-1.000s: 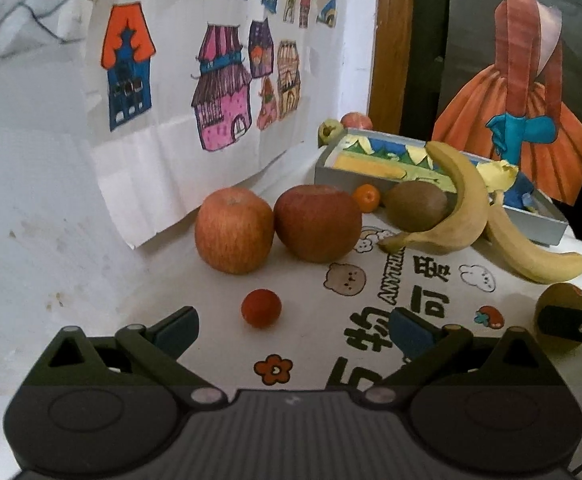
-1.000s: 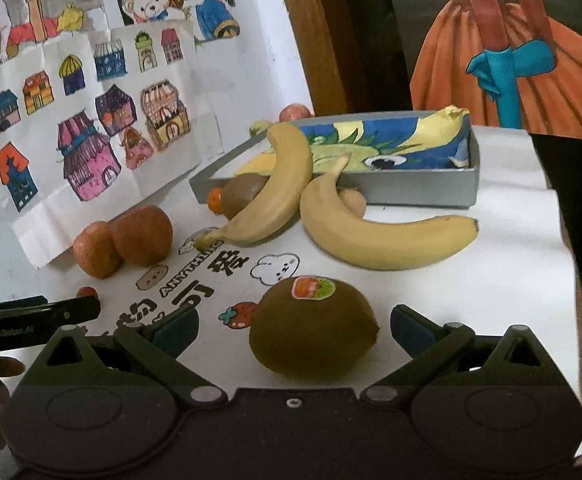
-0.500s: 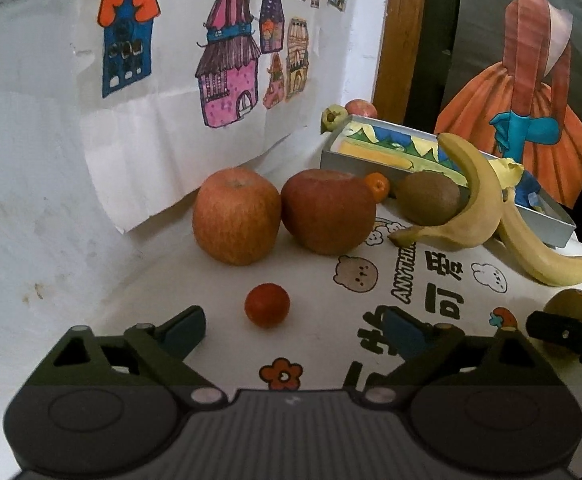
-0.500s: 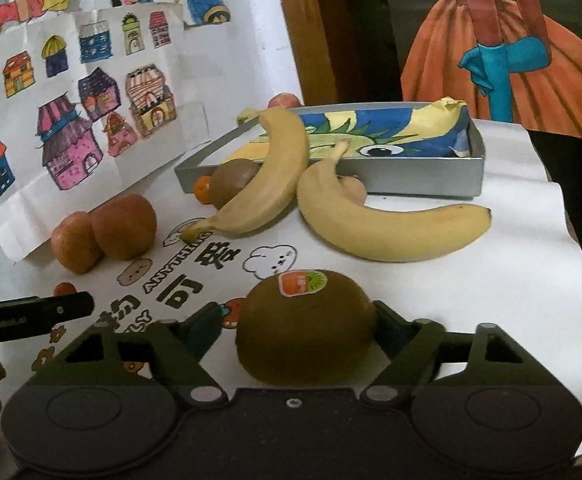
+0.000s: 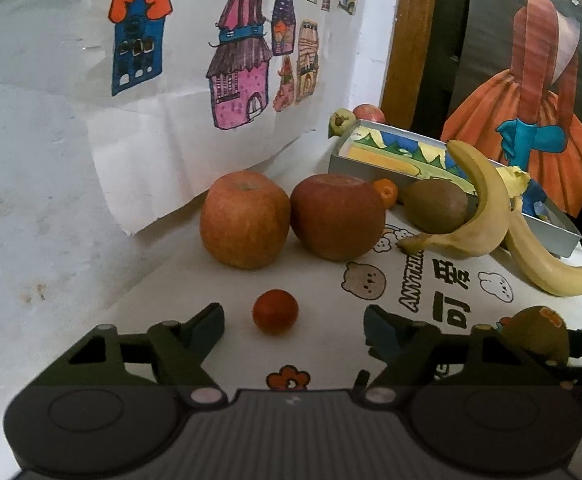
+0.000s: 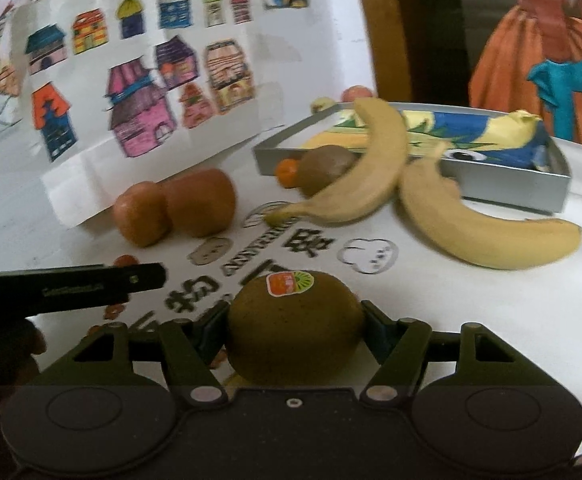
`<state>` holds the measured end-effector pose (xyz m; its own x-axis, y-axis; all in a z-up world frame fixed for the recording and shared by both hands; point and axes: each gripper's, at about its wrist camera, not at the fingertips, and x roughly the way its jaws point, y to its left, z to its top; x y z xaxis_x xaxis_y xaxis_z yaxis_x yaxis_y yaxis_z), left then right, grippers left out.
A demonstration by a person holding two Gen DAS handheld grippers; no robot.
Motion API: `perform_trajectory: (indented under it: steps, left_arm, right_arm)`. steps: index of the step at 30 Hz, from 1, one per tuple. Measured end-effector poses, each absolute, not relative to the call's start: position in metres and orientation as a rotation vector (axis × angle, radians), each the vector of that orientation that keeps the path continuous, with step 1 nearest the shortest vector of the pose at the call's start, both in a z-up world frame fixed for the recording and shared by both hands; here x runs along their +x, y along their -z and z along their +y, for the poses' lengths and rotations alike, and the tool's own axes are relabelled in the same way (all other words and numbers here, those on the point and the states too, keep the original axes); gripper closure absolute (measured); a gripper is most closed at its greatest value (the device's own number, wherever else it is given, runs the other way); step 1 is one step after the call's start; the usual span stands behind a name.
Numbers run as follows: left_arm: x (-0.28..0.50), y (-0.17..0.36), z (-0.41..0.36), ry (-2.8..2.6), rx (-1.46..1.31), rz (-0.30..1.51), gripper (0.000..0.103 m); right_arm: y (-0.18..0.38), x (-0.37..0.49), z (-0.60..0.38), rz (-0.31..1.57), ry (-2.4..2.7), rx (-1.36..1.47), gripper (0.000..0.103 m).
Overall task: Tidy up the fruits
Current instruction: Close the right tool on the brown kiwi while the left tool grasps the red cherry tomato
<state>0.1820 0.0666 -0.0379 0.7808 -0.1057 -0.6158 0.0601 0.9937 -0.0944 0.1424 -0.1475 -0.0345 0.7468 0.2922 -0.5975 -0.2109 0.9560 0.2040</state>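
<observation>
Tray (image 6: 411, 184) at my 12–1 o'clock, far side of table, bananas (image 6: 483, 224) between.
Kiwi (image 6: 295, 328) clamped in my right gripper (image 6: 295, 330), long axis crosswise between jaws, sticker up.
Left gripper (image 5: 293, 322) jaws apart, empty; small tomato (image 5: 275, 311) just ahead, 12 o'clock, between tips.
Judgement: right carries kiwi toward tray, clearing bananas.

Two big reddish apples: one (image 5: 245, 219) paler, one (image 5: 337, 216) darker. Two yellow bananas, one (image 5: 476, 208) leaning on the other (image 5: 547, 264). Two brown fuzzy kiwis, one (image 5: 435, 205) by the tray and a stickered one (image 6: 295, 326). Two little orange-red fruits (image 5: 275, 311) (image 5: 387, 191). One grey rectangular tray (image 5: 371, 162). Behind it, two more small fruits (image 5: 341, 121) (image 5: 369, 113), partly hidden.
</observation>
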Motion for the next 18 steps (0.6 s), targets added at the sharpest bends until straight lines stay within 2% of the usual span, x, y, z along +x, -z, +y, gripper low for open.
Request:
perform_trajectory:
  steps: [9, 13, 18]
  left_arm:
    - [0.185, 0.037, 0.066, 0.080, -0.050, 0.670, 0.043]
    - [0.185, 0.037, 0.065, 0.078, -0.049, 0.669, 0.059]
    - [0.184, 0.037, 0.062, 0.084, -0.038, 0.672, 0.068]
  right_arm:
    - [0.033, 0.146, -0.130, 0.674, -0.334, 0.102, 0.033]
    - [0.033, 0.147, -0.129, 0.674, -0.333, 0.102, 0.033]
    - [0.033, 0.147, -0.128, 0.675, -0.331, 0.100, 0.033]
